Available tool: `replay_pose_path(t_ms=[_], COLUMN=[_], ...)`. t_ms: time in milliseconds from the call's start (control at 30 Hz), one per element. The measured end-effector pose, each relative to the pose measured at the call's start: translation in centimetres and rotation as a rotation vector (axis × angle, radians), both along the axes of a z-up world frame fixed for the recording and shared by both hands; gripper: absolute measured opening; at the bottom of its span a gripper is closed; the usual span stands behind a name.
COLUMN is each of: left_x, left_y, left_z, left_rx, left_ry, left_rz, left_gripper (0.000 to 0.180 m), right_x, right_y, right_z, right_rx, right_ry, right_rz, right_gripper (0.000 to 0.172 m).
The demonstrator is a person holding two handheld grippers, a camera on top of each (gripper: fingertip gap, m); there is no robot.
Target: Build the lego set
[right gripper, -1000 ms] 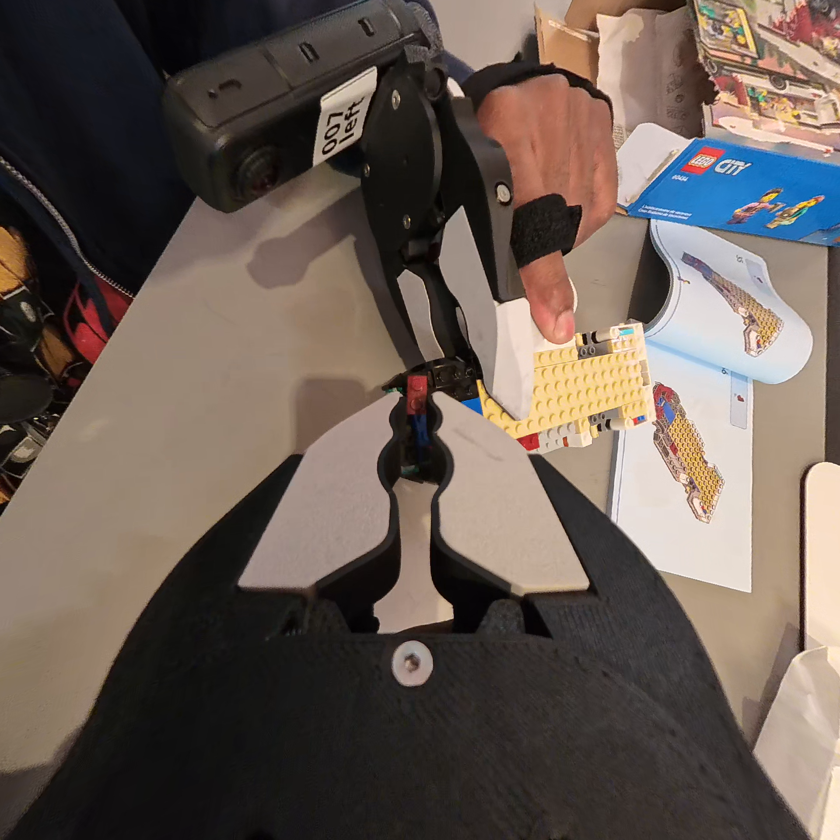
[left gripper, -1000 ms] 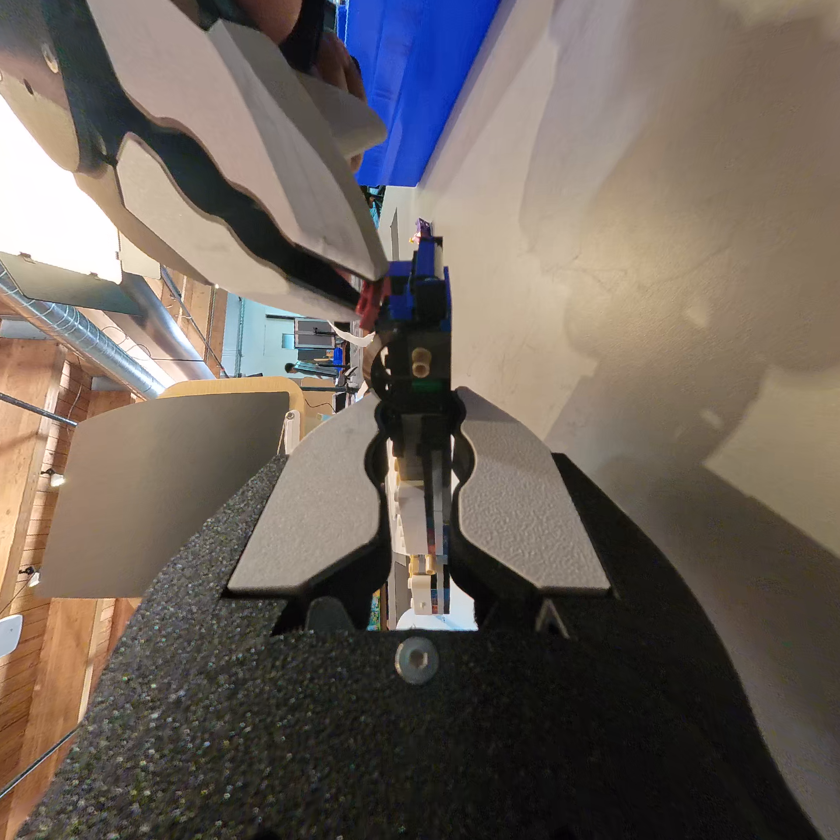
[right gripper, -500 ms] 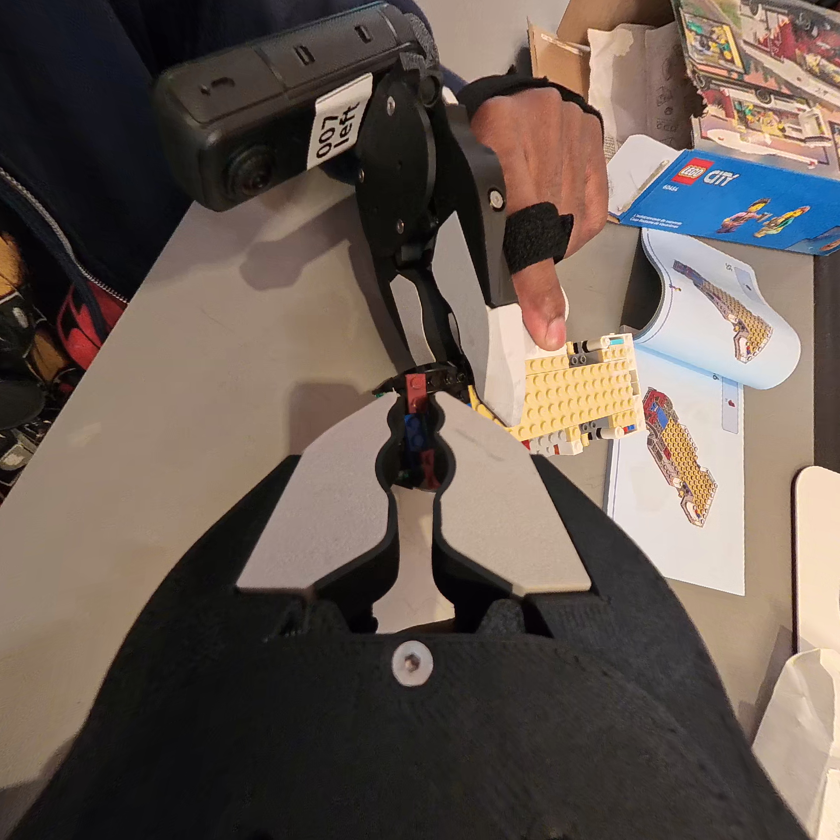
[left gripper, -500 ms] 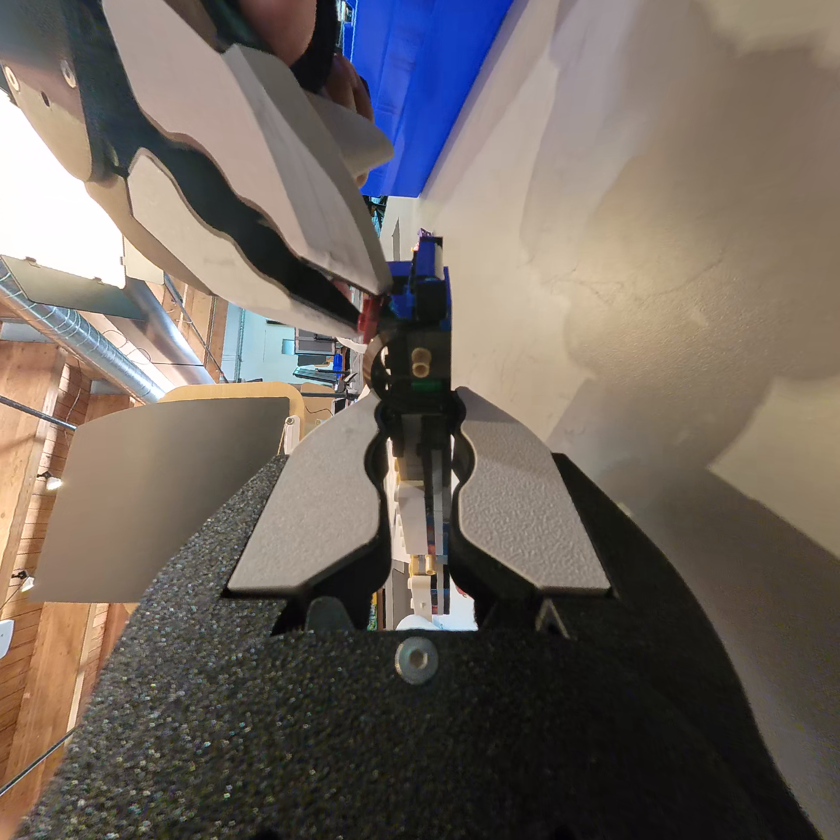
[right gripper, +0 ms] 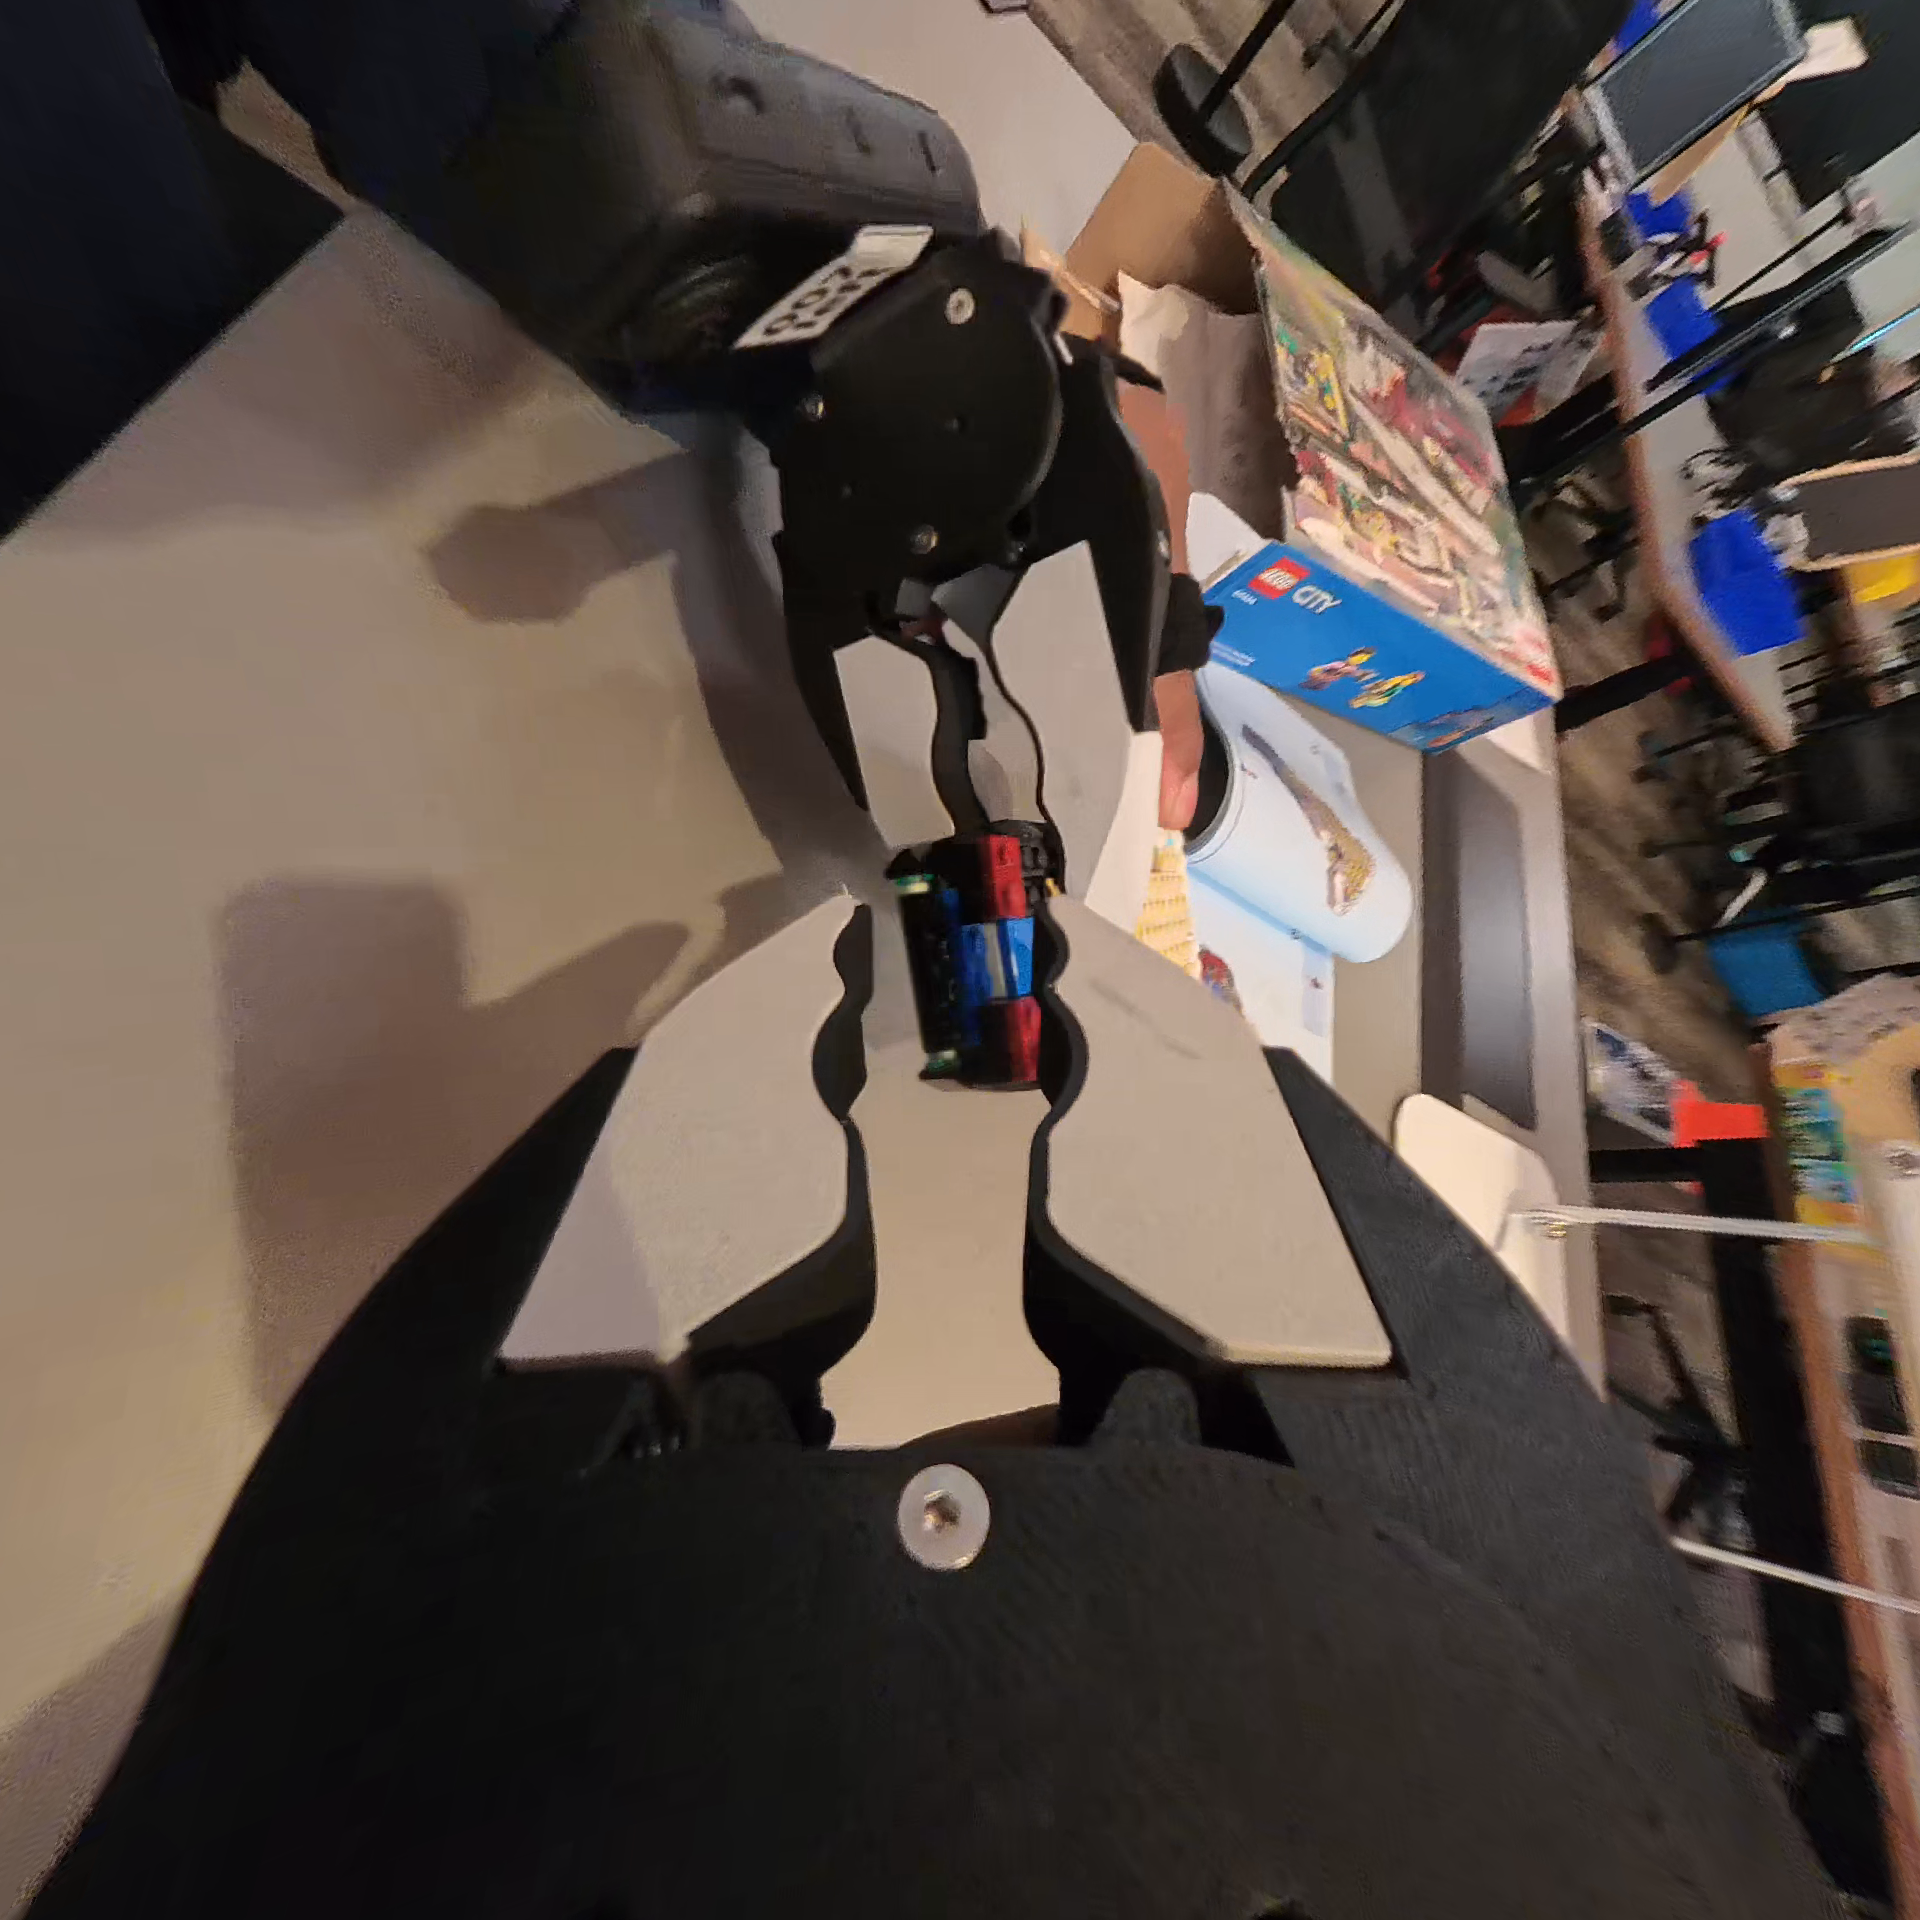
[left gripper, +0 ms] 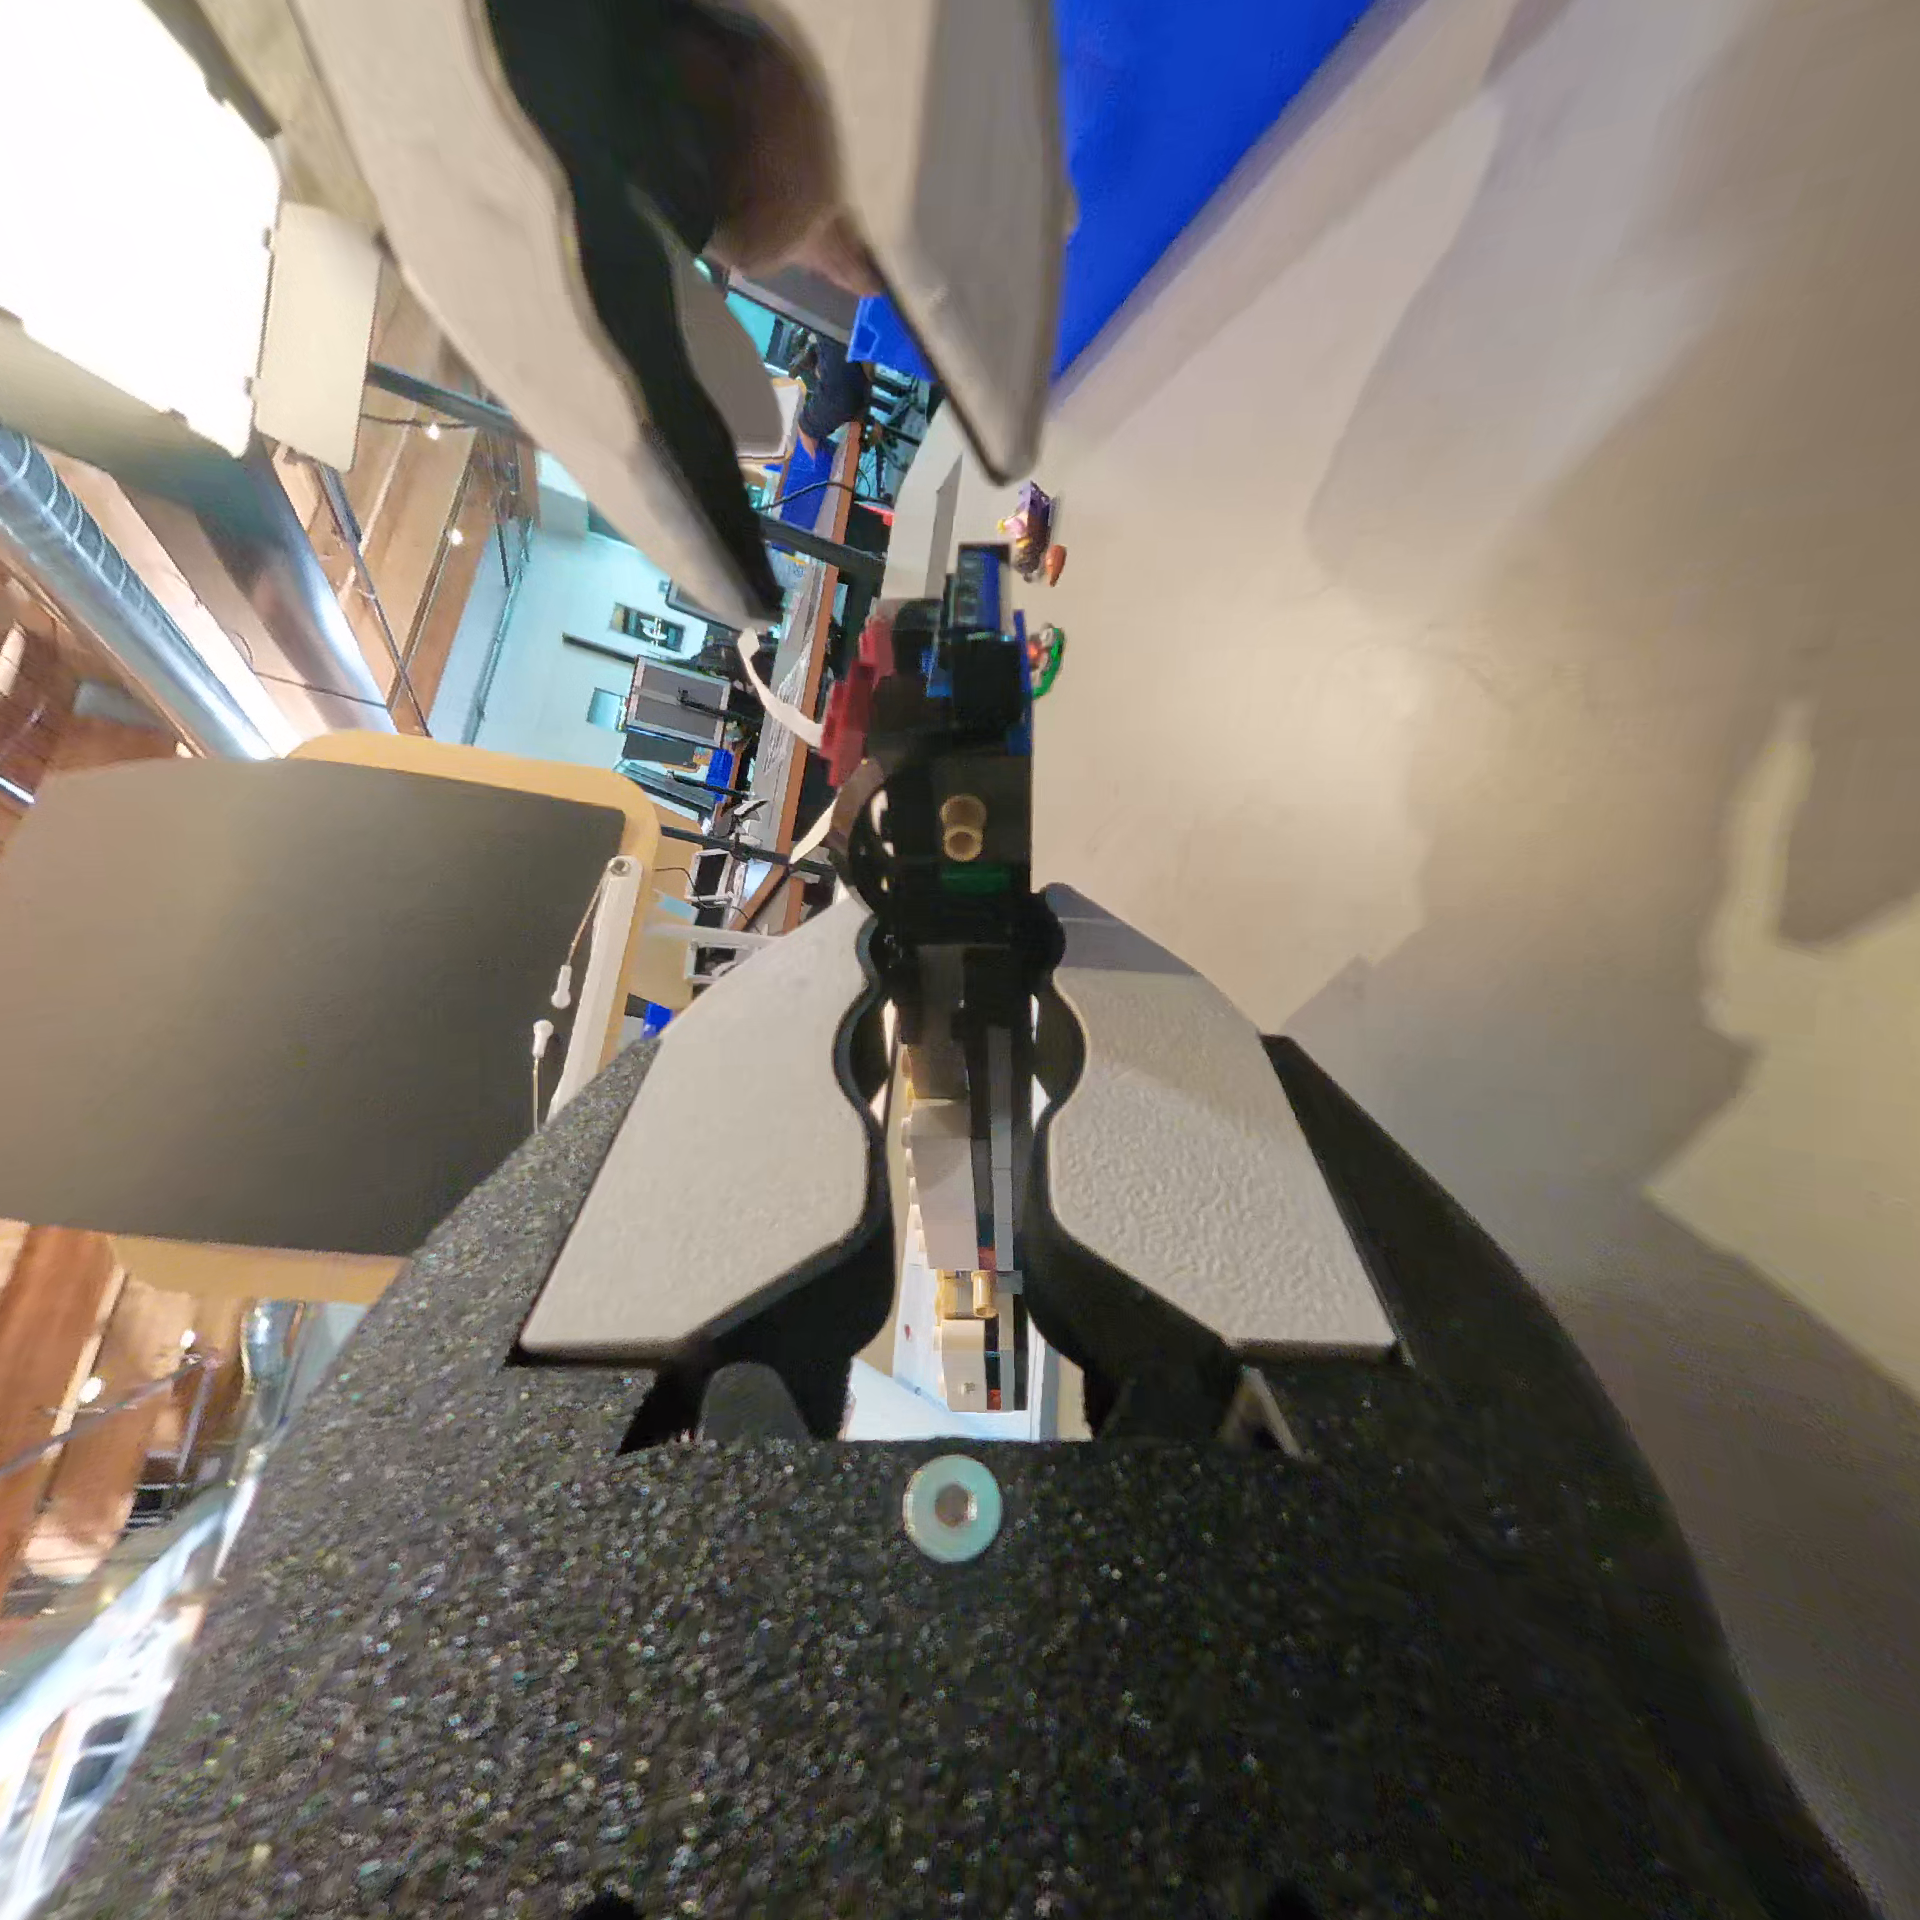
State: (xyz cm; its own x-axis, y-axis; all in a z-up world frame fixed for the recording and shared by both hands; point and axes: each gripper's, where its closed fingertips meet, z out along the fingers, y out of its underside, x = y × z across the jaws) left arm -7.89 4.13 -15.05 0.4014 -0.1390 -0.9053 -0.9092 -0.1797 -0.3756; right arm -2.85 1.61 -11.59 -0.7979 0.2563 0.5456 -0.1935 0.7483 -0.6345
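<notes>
Above the pale worktop (right gripper: 312, 675), the left tool (left gripper: 956, 925) is pinching a small brick model (left gripper: 961, 831) edge-on, with both grey pads pressing on its black midsection. The model's far end, with red and blue bricks, is projecting beyond the fingertips, while a tan and grey length is running back between the fingers toward the tool's body.

The right tool (right gripper: 951, 914) is standing with its fingers spread. The model's black, blue and red end is lying between them. Its red and blue side is sitting against the right-hand finger (right gripper: 1143, 1039), while a clear gap is showing between the black side and the left-hand finger (right gripper: 748, 1039). This tool is therefore not gripping the model. Seen from the left wrist, the same spread fingers are hanging just beyond the model's far end.

To the right on the worktop, an open instruction booklet (right gripper: 1299, 862) is lying curled. A blue box (right gripper: 1371, 644) is resting beyond it. A person's finger (right gripper: 1179, 769) is showing beside the left tool's body.
</notes>
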Motion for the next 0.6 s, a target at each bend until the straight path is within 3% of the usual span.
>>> replay_pose_path(t_ms=[233,600], left_x=[-0.1,0.2], left_y=[-0.2,-0.2], left_z=[0.6,0.6], left_rx=[0.014,0.017], left_ry=[-0.051,-0.063], left_rz=[-0.007,-0.020], left_gripper=[0.024,0.024], right_x=[-1.0,-1.4], right_y=[-1.0,-1.4], right_z=[-0.4,-0.4], right_rx=[0.041,0.046], right_ry=[0.102,0.163], right_rz=[-0.012,-0.006], right_gripper=[0.040,0.029])
